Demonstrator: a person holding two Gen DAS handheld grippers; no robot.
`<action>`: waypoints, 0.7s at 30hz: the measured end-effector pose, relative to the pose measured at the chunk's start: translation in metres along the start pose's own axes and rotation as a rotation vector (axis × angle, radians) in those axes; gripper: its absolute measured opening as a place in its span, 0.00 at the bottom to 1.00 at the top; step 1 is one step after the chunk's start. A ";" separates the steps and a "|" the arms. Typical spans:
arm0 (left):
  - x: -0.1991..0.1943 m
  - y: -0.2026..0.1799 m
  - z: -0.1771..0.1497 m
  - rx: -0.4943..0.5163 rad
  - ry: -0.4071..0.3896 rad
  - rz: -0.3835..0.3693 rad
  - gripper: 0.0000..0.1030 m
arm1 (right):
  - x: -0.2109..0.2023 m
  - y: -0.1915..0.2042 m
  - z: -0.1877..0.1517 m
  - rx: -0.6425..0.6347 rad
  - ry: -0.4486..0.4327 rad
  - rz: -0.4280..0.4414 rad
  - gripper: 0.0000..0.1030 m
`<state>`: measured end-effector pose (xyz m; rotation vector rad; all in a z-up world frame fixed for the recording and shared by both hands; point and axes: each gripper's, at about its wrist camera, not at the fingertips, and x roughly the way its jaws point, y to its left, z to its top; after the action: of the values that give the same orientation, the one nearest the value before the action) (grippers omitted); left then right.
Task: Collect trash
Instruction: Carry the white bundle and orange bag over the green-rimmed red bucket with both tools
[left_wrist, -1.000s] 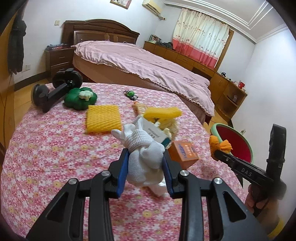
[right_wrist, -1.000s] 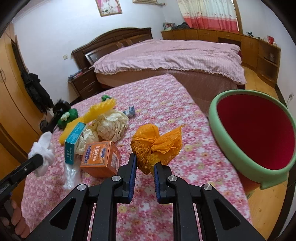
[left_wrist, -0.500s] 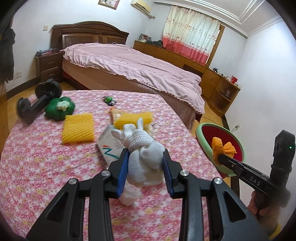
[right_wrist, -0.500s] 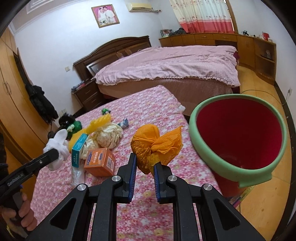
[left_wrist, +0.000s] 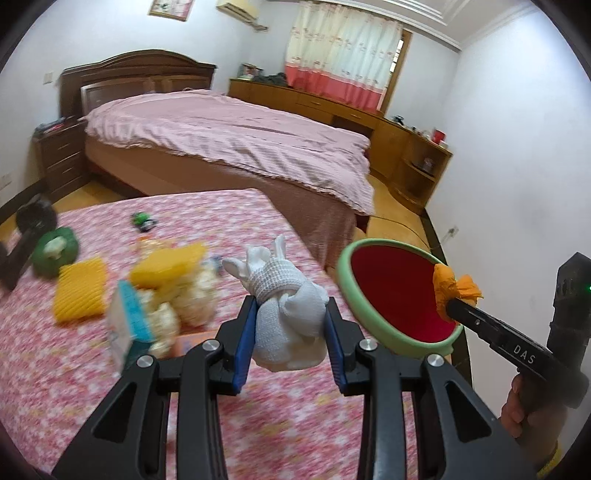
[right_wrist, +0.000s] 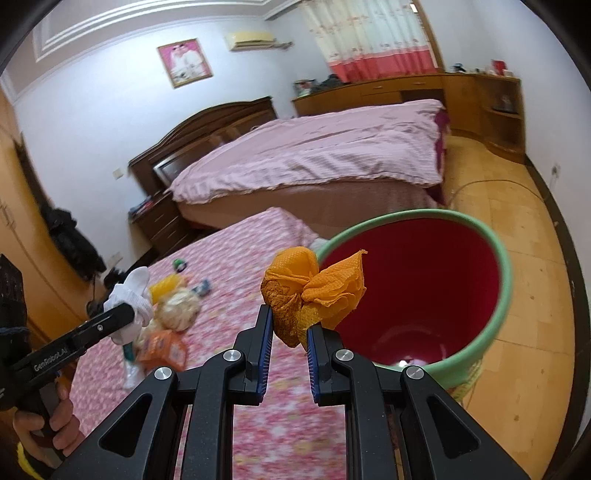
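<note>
With your right gripper (right_wrist: 289, 332) pinching the orange wad (right_wrist: 314, 299) and left gripper (left_wrist: 290, 332) clamping the white rag (left_wrist: 286, 314), let go only once each hangs above the bin (right_wrist: 476, 236).

White cloth wad (left_wrist: 284, 314), orange paper wad (right_wrist: 314, 295), red bin (right_wrist: 424, 288) green-rimmed, pink floral tablecloth (left_wrist: 74, 369)

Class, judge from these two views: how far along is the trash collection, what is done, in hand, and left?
Done: nothing shows in the bin yet; what shows of its red inside is bare. In hand: the left gripper clamps a white wad, the right gripper an orange wad, near the bin's rim. Left: dropping both, then the yellow pieces, the orange box and the rest on the table.
</note>
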<state>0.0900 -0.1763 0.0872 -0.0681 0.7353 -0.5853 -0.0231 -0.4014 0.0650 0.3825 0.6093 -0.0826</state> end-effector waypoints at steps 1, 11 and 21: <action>0.005 -0.008 0.002 0.014 0.005 -0.012 0.34 | -0.001 -0.005 0.000 0.009 -0.003 -0.006 0.17; 0.053 -0.068 0.014 0.117 0.040 -0.104 0.34 | 0.000 -0.058 0.006 0.114 -0.005 -0.063 0.17; 0.107 -0.101 0.010 0.156 0.134 -0.179 0.35 | 0.013 -0.085 0.005 0.147 0.020 -0.105 0.18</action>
<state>0.1111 -0.3185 0.0555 0.0512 0.8165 -0.8221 -0.0261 -0.4812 0.0337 0.4943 0.6444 -0.2250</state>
